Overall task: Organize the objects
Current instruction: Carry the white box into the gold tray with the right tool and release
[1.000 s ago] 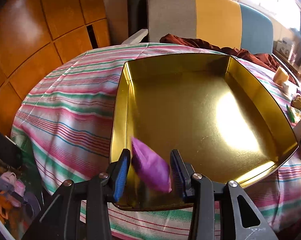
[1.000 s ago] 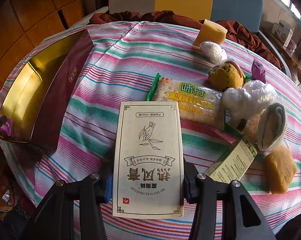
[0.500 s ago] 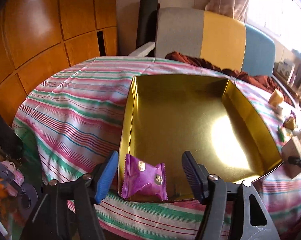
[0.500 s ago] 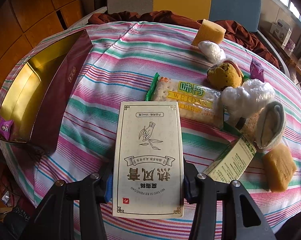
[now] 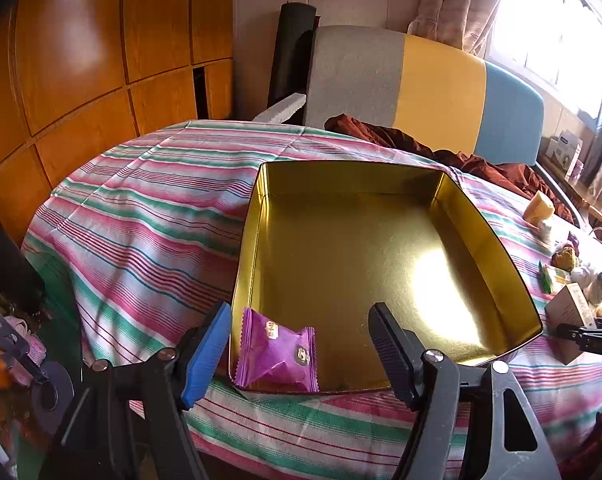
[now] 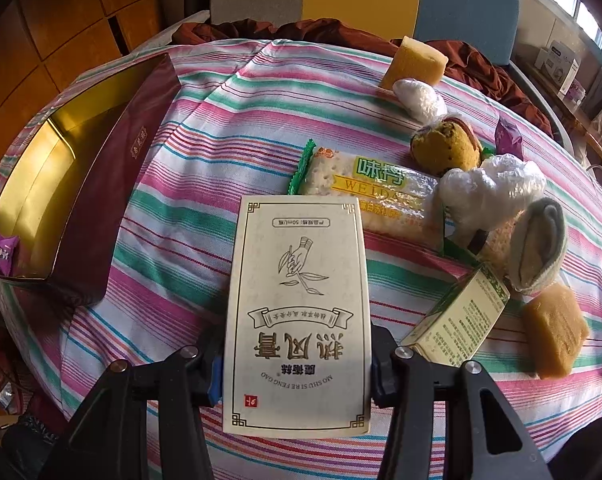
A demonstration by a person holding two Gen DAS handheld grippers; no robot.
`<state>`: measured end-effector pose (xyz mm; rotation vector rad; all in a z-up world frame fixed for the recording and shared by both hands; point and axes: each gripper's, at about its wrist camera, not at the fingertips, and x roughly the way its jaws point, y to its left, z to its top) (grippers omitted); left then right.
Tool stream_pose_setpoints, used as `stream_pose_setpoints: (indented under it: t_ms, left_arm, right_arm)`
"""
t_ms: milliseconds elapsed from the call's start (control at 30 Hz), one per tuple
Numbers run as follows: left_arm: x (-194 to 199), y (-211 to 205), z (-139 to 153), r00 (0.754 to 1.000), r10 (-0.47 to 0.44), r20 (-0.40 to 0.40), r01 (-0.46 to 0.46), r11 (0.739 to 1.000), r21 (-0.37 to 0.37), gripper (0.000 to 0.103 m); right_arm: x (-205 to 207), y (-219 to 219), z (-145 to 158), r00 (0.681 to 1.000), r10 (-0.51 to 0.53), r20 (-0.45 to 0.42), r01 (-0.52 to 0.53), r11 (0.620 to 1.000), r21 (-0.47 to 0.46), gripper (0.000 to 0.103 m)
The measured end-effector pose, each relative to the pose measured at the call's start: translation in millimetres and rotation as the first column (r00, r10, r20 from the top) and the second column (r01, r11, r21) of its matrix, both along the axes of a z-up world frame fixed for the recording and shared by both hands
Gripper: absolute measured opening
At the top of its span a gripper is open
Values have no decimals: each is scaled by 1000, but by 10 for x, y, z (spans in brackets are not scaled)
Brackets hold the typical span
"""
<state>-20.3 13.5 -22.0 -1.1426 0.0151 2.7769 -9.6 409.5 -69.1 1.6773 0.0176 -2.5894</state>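
A gold tin (image 5: 381, 248) with dark red outer walls stands open on the striped tablecloth. A purple snack packet (image 5: 275, 354) lies in its near left corner, also visible in the right wrist view (image 6: 1, 250). My left gripper (image 5: 299, 312) hovers above and just short of that corner. Its jaws are opening, and the packet lies below them, untouched by the pads. My right gripper (image 6: 297, 356) is shut on a tall cream box (image 6: 299, 304) with printed characters, held above the table to the right of the tin (image 6: 33, 184).
Right of the cream box lie a cracker packet (image 6: 365, 188), a muffin (image 6: 445, 148), plastic-wrapped lumps (image 6: 489, 192), a green-and-white carton (image 6: 461, 320), brown cake pieces (image 6: 555, 328), a yellow sponge block (image 6: 415, 62) and another purple packet (image 6: 509, 140). A sofa stands behind the round table.
The left jaws have spread and let go of the purple packet, which dropped flat into the tin's near corner. The left gripper has pulled up and back. The right gripper has kept still.
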Motion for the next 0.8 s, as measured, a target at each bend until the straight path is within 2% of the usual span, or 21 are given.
stream_pose_setpoints:
  t_ms: [267, 467, 667, 800]
  left_arm:
    - [30, -31, 1, 1000, -2, 3, 2, 1000, 15, 73]
    - [45, -101, 6, 1000, 4, 4, -4, 1000, 30, 74]
    - [59, -196, 15, 1000, 17, 2, -17, 998, 53, 75]
    - [66, -306, 13, 999, 38, 3, -38, 997, 65, 76]
  right_arm:
    - [6, 7, 38, 999, -33, -8, 33, 999, 5, 51]
    - [-9, -161, 442, 994, -22, -109, 20, 1000, -14, 51]
    - [-216, -844, 890, 969, 127, -214, -145, 987, -74, 51]
    - [-385, -1505, 932, 938, 272, -216, -295, 952, -81, 52]
